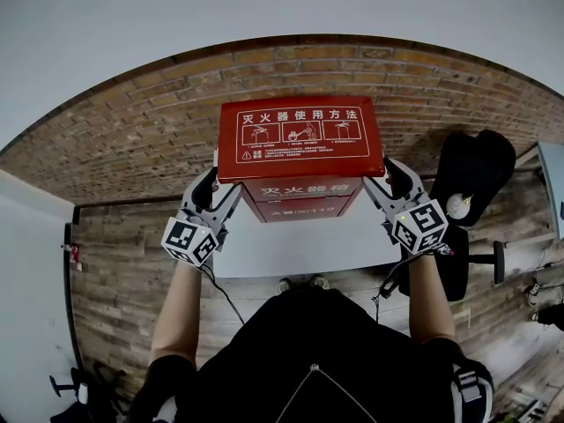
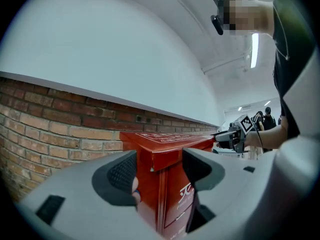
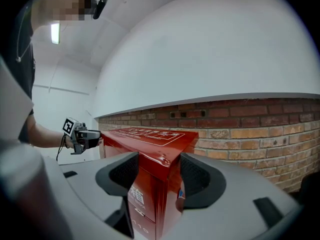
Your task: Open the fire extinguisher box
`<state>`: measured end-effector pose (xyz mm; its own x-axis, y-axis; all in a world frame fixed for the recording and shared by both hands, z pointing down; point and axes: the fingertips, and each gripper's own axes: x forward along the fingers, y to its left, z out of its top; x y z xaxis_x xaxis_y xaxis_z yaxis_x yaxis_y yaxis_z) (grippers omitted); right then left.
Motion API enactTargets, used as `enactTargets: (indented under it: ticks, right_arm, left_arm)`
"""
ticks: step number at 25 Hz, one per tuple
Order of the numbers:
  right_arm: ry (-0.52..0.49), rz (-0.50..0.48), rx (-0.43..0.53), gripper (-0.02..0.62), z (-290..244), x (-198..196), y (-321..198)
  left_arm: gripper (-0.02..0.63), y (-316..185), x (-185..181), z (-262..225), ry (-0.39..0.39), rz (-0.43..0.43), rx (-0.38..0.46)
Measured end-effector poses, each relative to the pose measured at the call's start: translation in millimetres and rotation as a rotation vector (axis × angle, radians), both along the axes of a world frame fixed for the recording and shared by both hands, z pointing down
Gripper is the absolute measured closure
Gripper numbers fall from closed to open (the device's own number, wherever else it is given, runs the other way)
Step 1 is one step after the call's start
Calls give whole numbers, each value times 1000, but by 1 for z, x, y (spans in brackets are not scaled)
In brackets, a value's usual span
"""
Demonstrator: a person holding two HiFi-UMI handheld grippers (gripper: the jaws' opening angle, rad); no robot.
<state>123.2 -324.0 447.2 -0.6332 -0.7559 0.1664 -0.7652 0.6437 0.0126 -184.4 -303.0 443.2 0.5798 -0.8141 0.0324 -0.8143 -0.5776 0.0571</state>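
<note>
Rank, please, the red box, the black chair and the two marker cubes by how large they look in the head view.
1. Red box.
2. Black chair; it stands farther from the camera, so its true size is unsure.
3. Left cube and right cube: they look alike, so they are unranked.

Pale grey table (image 1: 291,252), plain top, set against the brick wall (image 1: 132,139). One item on it: a red box (image 1: 300,139) with white print on its lid, standing upright at the far edge, next to the wall. Table stands on a wood-plank floor (image 1: 123,263); black chair (image 1: 471,170) on the floor to its right.
</note>
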Motion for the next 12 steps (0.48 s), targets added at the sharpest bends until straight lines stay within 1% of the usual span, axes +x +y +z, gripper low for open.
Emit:
enactTargets:
  ticks: [7,12]
  right_arm:
    - [-9,15,4,344,-1,1,0]
    - [-10,27,9,344,0,1,0]
  left_arm:
    - [281,-3,3,-2,5,-2,-3]
    - [287,-2,4,-2,-9,-13,-2]
